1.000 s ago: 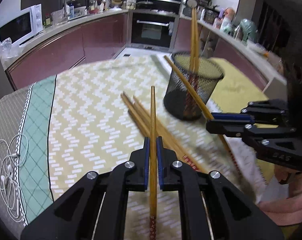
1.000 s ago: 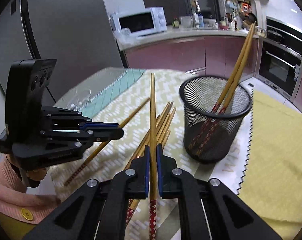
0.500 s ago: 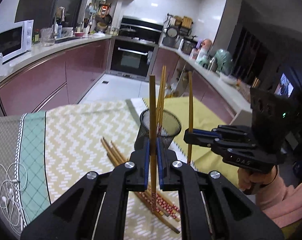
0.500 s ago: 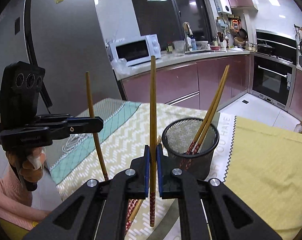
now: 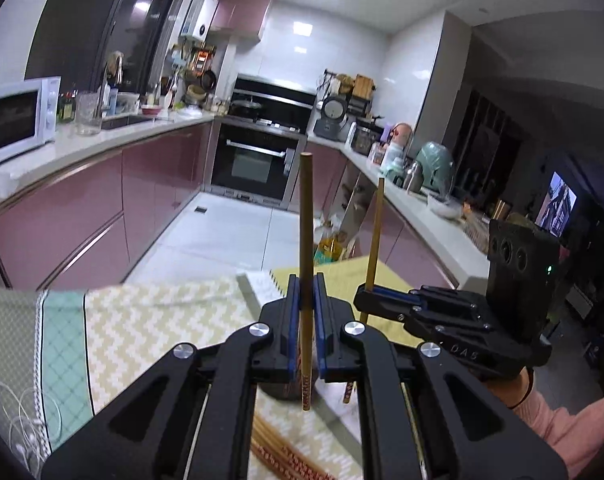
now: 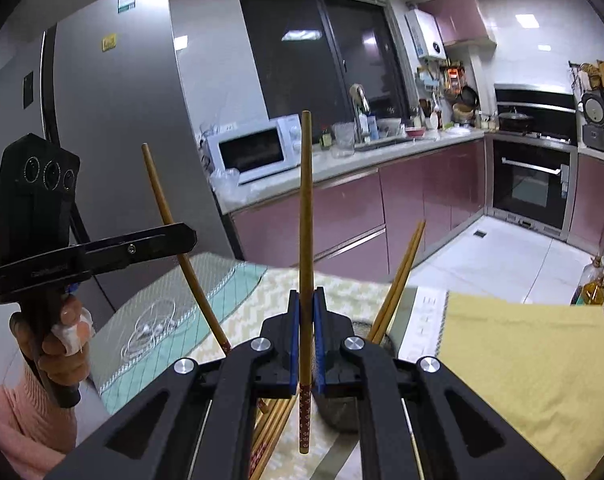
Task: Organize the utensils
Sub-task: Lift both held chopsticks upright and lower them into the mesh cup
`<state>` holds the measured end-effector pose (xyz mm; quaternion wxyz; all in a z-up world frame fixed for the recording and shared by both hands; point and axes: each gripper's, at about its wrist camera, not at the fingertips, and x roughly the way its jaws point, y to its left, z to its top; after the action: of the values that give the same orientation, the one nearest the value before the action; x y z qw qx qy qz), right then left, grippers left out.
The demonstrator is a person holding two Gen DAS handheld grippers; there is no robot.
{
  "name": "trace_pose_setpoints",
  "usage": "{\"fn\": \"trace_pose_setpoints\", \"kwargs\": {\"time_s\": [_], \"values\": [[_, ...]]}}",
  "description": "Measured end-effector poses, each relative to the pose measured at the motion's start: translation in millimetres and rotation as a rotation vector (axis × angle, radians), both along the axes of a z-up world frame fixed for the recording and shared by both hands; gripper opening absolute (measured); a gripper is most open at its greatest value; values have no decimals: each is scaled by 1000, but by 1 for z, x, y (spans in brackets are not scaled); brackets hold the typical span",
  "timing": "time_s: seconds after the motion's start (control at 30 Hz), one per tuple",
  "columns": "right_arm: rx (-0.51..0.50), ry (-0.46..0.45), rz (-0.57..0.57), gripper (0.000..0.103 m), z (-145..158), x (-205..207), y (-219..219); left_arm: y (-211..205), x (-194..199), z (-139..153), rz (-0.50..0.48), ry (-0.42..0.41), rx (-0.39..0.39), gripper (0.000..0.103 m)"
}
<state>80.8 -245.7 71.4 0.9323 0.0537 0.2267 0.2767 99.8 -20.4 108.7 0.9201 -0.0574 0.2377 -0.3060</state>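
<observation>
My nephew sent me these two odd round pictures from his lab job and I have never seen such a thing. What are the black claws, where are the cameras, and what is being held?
No robot: a person holds a two-finger clamp in each hand, each with a wide-angle camera looking along its fingers. One picture is from the left gripper, shut on a chopstick; the other from the right gripper, shut on another chopstick. Each view shows the other clamp beside it. Below, on the patterned tablecloth, lie loose chopsticks, white earphones, and a mesh cup holding two chopsticks.

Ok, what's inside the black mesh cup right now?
Two chopsticks stand in the mesh cup, leaning right. The right gripper covers most of the cup, so its bottom and anything else inside cannot be seen.
</observation>
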Motion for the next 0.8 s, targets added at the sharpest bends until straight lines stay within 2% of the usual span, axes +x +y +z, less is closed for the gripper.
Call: {"fn": "trace_pose_setpoints", "kwargs": {"time_s": [0.2,0.4,0.53,0.8], "values": [[31,-51,-28,6,16,5,-9,-10,13,19,3,-35,-8,7],[48,-74,-53,6,19,15,-13,-21,29,22,29,-51,0,7],[47,-65,-74,6,11,26,-11,-34,41,8,32,-29,54,7],[14,58,-89,6,-21,50,-7,-59,67,-40,9,80,195,7]]}}
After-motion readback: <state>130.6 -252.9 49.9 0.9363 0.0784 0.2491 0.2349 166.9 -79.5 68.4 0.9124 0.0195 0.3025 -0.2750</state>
